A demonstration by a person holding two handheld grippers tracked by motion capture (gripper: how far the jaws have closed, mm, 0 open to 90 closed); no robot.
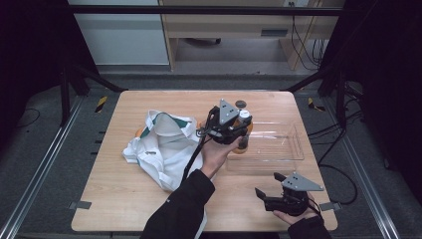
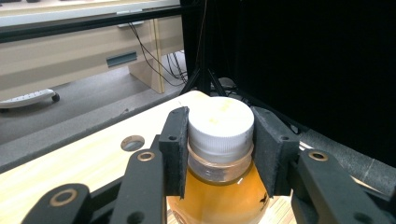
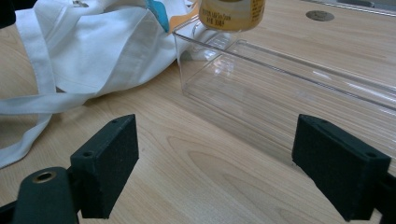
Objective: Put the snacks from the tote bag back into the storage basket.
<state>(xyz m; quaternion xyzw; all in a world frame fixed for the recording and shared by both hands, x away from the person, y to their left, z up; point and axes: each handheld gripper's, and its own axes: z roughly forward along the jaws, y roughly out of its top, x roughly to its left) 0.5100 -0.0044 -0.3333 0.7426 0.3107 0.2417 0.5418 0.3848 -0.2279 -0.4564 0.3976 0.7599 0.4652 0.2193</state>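
Carrying bottle (image 2: 219,154), left gripper (image 2: 219,140) fingers clamped on its cap, over left end of tray (image 1: 293,149) beside bag (image 1: 164,144); likely lowering and releasing next; right gripper (image 3: 233,172) idling on tabletop (image 1: 124,199), fingers apart.

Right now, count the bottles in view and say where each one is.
1. The bottle is held by its cap in the left gripper, at the clear tray's left end. The bag may hide more.
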